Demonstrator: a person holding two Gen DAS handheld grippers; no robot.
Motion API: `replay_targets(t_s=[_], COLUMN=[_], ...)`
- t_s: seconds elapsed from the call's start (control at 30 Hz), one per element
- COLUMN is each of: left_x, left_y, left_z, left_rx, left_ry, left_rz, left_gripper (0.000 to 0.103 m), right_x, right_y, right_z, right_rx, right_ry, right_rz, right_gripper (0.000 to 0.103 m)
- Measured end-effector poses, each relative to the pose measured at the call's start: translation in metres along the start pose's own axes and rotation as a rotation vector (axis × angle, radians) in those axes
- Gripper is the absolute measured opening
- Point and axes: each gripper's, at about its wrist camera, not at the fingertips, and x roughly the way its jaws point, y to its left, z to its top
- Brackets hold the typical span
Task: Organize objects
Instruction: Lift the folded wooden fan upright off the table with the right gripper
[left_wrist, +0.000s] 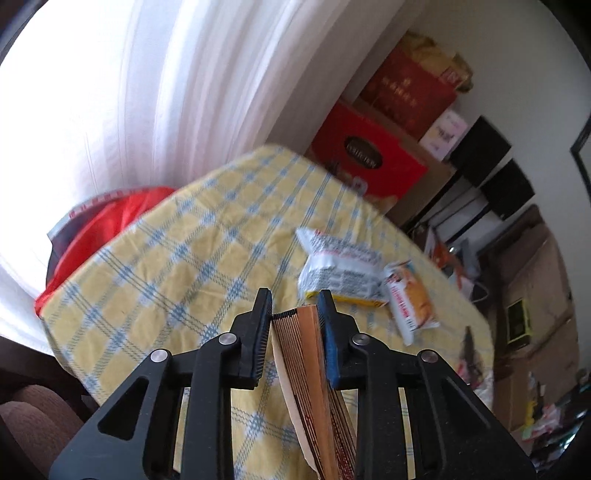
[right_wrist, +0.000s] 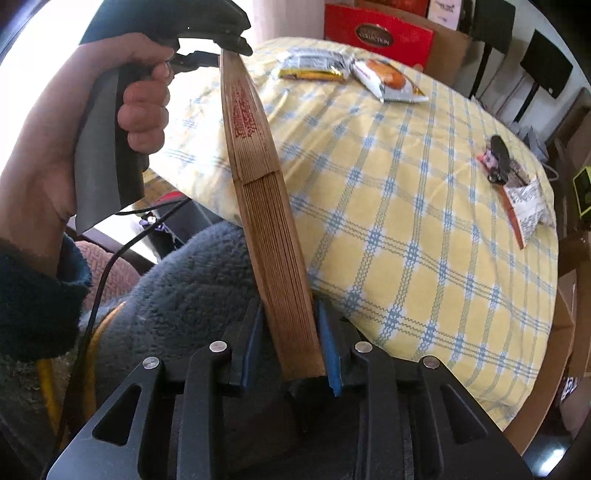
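Observation:
A folded wooden fan (right_wrist: 258, 177) with red print on its outer rib is held at both ends above the near edge of the table. In the right wrist view my right gripper (right_wrist: 290, 306) is shut on its narrow pivot end, blue pads against both sides. The fan rises up and left to my left gripper (right_wrist: 236, 50), held by a person's hand (right_wrist: 144, 110). In the left wrist view my left gripper (left_wrist: 295, 299) is shut on the fan (left_wrist: 306, 369) at its wide end, with the ribs standing edge-on between the pads.
The table wears a yellow and blue checked cloth (right_wrist: 406, 221). On it lie a silver snack packet (right_wrist: 314, 64), an orange and white packet (right_wrist: 391, 81), and a black object beside another packet (right_wrist: 498, 158). A red box (right_wrist: 376, 33) stands behind. Blue fleece (right_wrist: 184, 288) lies below.

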Motion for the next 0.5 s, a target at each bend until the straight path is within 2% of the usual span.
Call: replay_targets(t_s=[0.17, 0.3, 0.5], left_x=[-0.038, -0.074, -0.118], left_y=[-0.007, -0.020, -0.046], left_z=[0.010, 0.013, 0.006], left_rx=[-0.010, 0.011, 0.064], left_ry=[-0.048, -0.099, -0.156], left_rz=[-0.059, -0.091, -0.130], left_gripper=[0.023, 0.022, 0.022], right_x=[-0.014, -0.040, -0.056], right_y=[-0.011, -0.004, -0.013], right_z=[0.016, 0.003, -0.010], right_rx=[0.007, -0.005, 0.009], right_ry=[-0.056, -0.104, -0.163], right_rz=[-0.034, -0.076, -0.078], right_gripper=[0.030, 0.030, 0.030])
